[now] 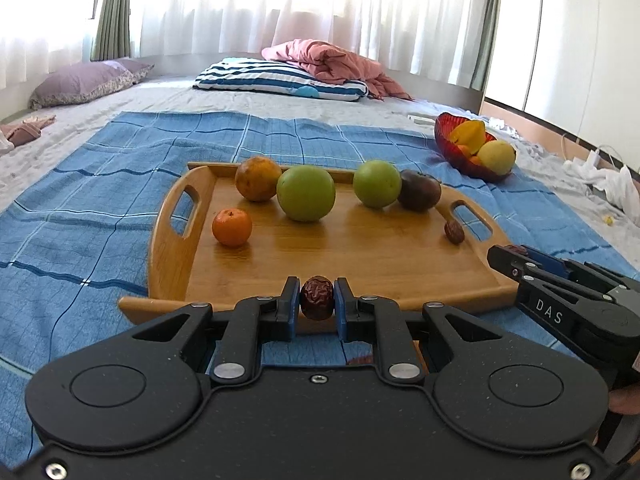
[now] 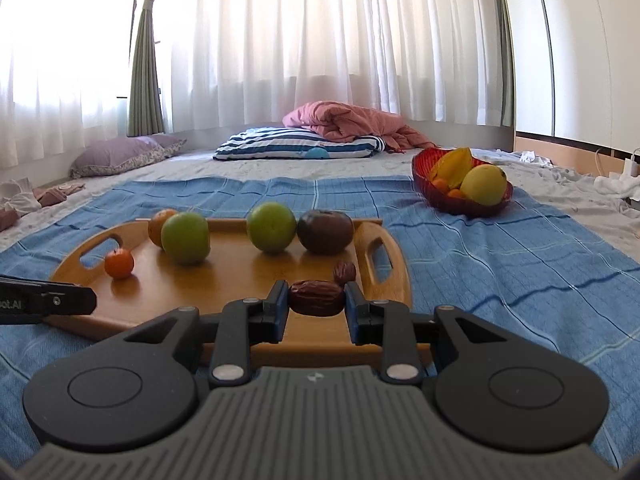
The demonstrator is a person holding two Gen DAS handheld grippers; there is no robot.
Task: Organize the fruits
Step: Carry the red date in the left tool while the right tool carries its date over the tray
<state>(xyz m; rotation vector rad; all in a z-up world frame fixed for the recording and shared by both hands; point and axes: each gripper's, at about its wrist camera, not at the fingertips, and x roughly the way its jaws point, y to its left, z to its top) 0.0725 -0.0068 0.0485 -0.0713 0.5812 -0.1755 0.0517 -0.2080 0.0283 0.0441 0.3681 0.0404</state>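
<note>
Covering the bed, a blue checked blanket (image 1: 100, 208) carries a wooden tray (image 1: 400, 264), which serves as the reference for all positions. Beyond the tray's far right corner, well apart from it, a red bowl (image 2: 424, 176) holds a star fruit (image 2: 452, 168), a yellow fruit (image 2: 484, 184) and small orange pieces. On the tray, along the far edge, stand a brownish orange (image 1: 258, 178), a green apple (image 1: 306, 194), a second green apple (image 1: 377, 184) and a dark purple fruit (image 1: 420, 191) touching that second apple. A small tangerine (image 1: 232, 227) sits near the tray's left handle. One loose red date (image 1: 454, 233) lies beside the right handle. The left gripper (image 1: 317, 300) is clamped on a wrinkled date (image 1: 317, 298) over the tray's near edge, pads pressing both sides. The right gripper (image 2: 317, 300) grasps a longer date (image 2: 317, 298) lengthwise above the tray's near right area, just in front of the loose date.
</note>
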